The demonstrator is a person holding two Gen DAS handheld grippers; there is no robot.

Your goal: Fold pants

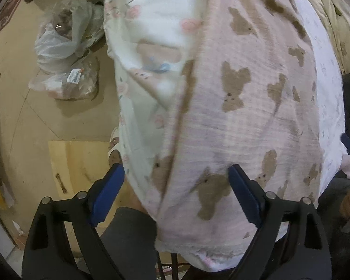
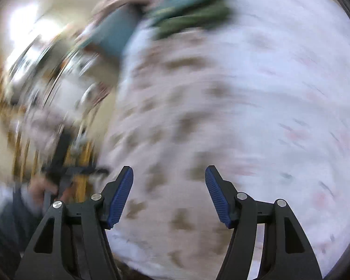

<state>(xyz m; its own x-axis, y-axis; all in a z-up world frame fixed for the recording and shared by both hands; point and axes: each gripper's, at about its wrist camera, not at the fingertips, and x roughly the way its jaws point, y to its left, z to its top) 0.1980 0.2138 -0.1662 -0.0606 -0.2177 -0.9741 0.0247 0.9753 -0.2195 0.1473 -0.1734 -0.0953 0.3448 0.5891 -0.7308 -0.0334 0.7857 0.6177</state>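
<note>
Left view: pink pants (image 1: 240,107) with brown bear print, draped lengthwise over a white rose-printed sheet (image 1: 151,25), hem end hanging past the near edge of that bedding. Left gripper (image 1: 176,187) spread wide, blue pads (image 1: 243,196) well apart, nothing pinched; the pants' lower end directly between and beyond the two fingers, right pad against or just over the cloth, left pad off the pants' edge, beside the sheet's left edge. Cannot tell whether either pad actually presses the fabric. A dark seam or fold line running down the pants' left side, toward the left finger. Beyond the sheet's left edge, a tan floor (image 1: 35,116) with clear plastic bags (image 1: 65,46) heaped near the far left. Cream bedding (image 1: 338,11) along the far right edge.

Right view: heavily blurred. Right gripper (image 2: 169,193) likewise spread, fingers apart, holding nothing. Same pants (image 2: 175,121) as a smear of brown blotches on pale pink, straight ahead of the claw and between its fingers, stretching away toward a green cloth (image 2: 193,7) at the far edge. White rose-printed sheet to the right of the pants. Left of the bedding, only streaks, too blurred to name.
</note>
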